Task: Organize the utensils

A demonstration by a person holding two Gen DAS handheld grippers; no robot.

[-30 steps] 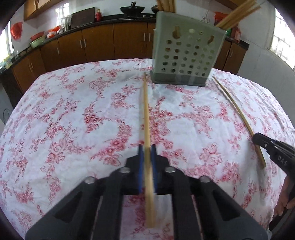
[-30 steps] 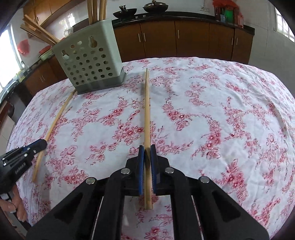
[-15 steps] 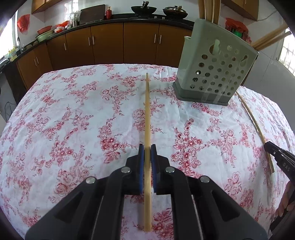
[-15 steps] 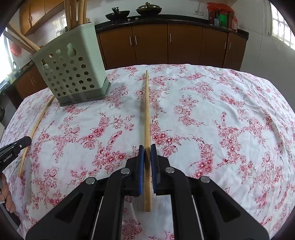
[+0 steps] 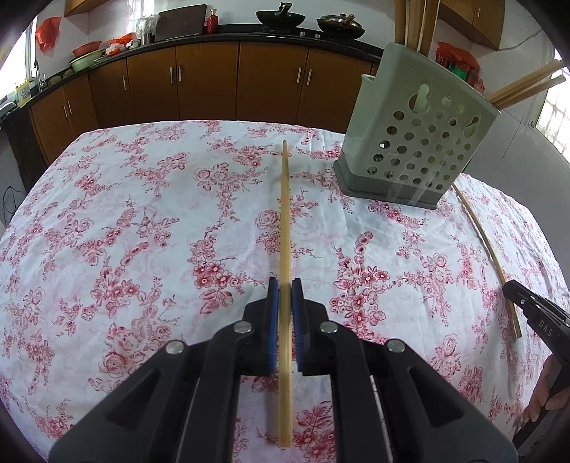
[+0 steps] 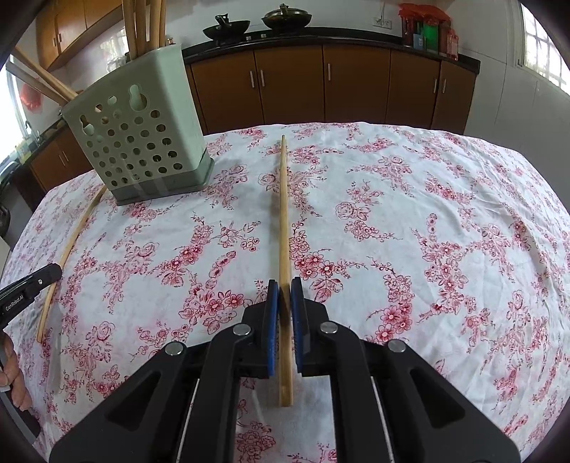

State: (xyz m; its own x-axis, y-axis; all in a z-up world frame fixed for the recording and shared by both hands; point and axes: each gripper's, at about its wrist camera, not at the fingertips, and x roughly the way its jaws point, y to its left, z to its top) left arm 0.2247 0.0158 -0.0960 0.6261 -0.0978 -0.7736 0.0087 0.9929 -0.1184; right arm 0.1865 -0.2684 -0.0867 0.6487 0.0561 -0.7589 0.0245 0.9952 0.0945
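We clamp one chopstick (image 5: 285, 228) in the left gripper (image 5: 285, 292), another (image 6: 283, 220) in the right gripper (image 6: 284, 292), above the table, holder (image 6: 139, 142) nearby; light, stiff, likely slippery, gripped near their butts.

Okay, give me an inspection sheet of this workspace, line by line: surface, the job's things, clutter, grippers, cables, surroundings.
Surface: table under a white cloth with red flower print, wrinkled in places.
Job's things: grey-green perforated plastic utensil holder standing on the cloth with wooden chopsticks inside; one loose chopstick lying on the cloth beside it.
Clutter: nothing seen on the table.
Grippers: left gripper shut on a wooden chopstick; right gripper shut on another wooden chopstick. Both sticks point forward.
Cables: a dark cable by the far-left cabinets.
Surroundings: brown kitchen cabinets, black countertop with two woks.
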